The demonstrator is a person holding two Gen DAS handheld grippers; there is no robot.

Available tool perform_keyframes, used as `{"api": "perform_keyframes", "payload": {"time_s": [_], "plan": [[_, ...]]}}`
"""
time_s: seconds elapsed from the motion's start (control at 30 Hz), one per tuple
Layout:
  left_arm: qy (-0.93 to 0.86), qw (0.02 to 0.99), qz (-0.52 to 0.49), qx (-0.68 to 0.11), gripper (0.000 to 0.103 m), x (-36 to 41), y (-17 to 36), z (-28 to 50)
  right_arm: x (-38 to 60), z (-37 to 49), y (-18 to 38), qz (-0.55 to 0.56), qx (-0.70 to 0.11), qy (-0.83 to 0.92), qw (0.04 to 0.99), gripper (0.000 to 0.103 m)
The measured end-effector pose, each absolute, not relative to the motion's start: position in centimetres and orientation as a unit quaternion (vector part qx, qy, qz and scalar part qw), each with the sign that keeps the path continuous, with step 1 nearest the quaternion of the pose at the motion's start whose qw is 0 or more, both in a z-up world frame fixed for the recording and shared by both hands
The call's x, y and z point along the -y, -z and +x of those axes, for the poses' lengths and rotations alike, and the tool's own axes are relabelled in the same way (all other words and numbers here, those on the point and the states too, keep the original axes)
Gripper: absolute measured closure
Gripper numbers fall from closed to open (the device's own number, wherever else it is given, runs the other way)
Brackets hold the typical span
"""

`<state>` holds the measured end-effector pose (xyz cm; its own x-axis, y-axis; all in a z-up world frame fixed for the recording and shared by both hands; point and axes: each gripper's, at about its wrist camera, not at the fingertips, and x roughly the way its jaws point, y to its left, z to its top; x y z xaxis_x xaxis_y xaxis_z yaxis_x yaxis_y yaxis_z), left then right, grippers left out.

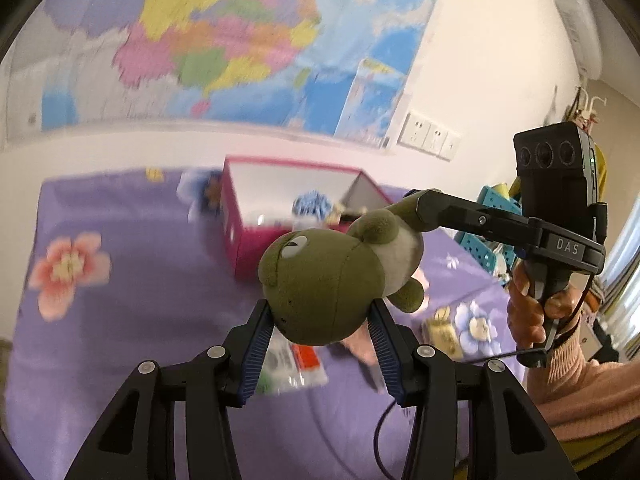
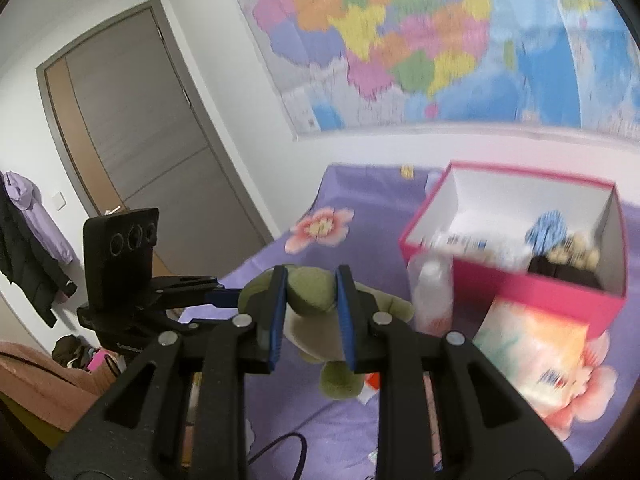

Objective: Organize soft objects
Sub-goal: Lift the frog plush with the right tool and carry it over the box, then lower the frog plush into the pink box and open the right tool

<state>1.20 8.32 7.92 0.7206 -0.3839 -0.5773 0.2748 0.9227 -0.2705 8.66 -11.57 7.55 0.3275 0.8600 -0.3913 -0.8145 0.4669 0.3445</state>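
Seemingly aloft, plush frog (image 1: 324, 276) between both claws.

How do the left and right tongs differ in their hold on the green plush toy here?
The left tongs clamp the green plush frog toy by its wide round head, so their blue pads stand well apart; the right tongs pinch a narrower limb and sit closer together. In the left wrist view the right tongs reach in from the side, the left from below. Both are shut on the same toy, held above the purple floral sheet.
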Motion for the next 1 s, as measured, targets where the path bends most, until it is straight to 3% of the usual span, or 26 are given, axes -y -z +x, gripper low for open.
{"api": "perform_keyframes", "payload": {"time_s": [0.43, 1.0], "plan": [[0.180, 0.933, -0.057, -0.305, 0.054, -6.9, -11.3, 10.2, 12.8, 15.7, -12.0, 0.060, -0.227, -0.467, 0.853, 0.077], [0.154, 0.903, -0.065, -0.394, 0.053, -6.1, -6.0, 20.9, 12.2, 27.0, -6.7, 0.082, -0.305, -0.395, 0.863, 0.077]]}}
